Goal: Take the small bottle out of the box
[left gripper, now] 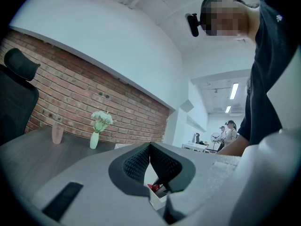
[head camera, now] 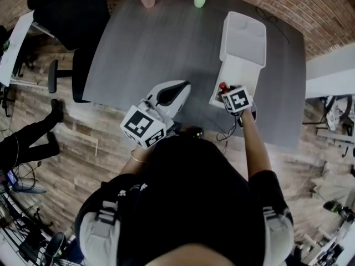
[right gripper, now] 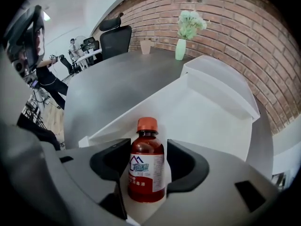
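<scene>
The right tool (head camera: 234,97) hides most of the small bottle (head camera: 223,86) overhead.

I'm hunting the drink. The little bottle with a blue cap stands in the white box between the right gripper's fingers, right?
The cap is orange, as the right gripper view shows. The little bottle stands in the white box between the right gripper's fingers.

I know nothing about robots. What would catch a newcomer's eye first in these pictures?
First, the small bottle with its orange cap and dark reddish contents. It stands upright in the open white box, right between the spread jaws of the right gripper. Next, the pale green vase of flowers at the far edge of the grey table, in front of the brick wall.
</scene>
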`<state>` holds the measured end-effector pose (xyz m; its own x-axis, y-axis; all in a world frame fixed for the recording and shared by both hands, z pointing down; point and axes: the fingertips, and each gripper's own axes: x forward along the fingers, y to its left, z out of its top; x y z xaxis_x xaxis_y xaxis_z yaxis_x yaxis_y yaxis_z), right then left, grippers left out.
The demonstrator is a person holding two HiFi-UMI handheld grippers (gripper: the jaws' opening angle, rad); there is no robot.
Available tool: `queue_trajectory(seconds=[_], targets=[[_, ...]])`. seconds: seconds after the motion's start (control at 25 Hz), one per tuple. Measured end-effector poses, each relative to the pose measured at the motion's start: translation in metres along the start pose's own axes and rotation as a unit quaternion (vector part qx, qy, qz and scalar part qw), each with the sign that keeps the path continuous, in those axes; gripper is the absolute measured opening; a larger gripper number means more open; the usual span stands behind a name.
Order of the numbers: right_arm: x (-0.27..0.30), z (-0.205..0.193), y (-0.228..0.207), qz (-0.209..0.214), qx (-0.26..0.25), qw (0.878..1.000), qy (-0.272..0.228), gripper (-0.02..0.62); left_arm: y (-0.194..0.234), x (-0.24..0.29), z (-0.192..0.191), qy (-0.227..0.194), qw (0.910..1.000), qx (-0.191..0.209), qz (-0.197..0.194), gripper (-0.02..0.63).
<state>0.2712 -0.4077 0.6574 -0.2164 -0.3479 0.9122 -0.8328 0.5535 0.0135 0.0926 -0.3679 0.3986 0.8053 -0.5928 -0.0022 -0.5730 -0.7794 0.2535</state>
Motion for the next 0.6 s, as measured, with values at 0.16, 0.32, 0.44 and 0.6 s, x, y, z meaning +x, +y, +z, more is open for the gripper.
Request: queue_trajectory(seconds=[0.16,0.32,0.44,0.6], targets=[[0.005,0.005,-0.008,-0.015,-0.009,1.0,-0.005,0.225,0.003,0.002,0.0,0.0,1.0,-0.001,0.0,0.003],[0.005,0.012,-0.009,-0.026,-0.017,0.999,-0.014,0.224,0.008,0.0,-0.001,0.0,1.0,-0.002,0.003,0.003],[0.004,0.009,-0.01,-0.025,-0.012,1.0,-0.013,0.222,0.008,0.002,-0.002,0.0,1.0,-0.003,0.002,0.003],[0.005,-0.003,-0.004,-0.004,0.03,0.999,-0.015,0.219,0.007,0.003,-0.001,-0.002,1.0,-0.001,-0.004,0.003]])
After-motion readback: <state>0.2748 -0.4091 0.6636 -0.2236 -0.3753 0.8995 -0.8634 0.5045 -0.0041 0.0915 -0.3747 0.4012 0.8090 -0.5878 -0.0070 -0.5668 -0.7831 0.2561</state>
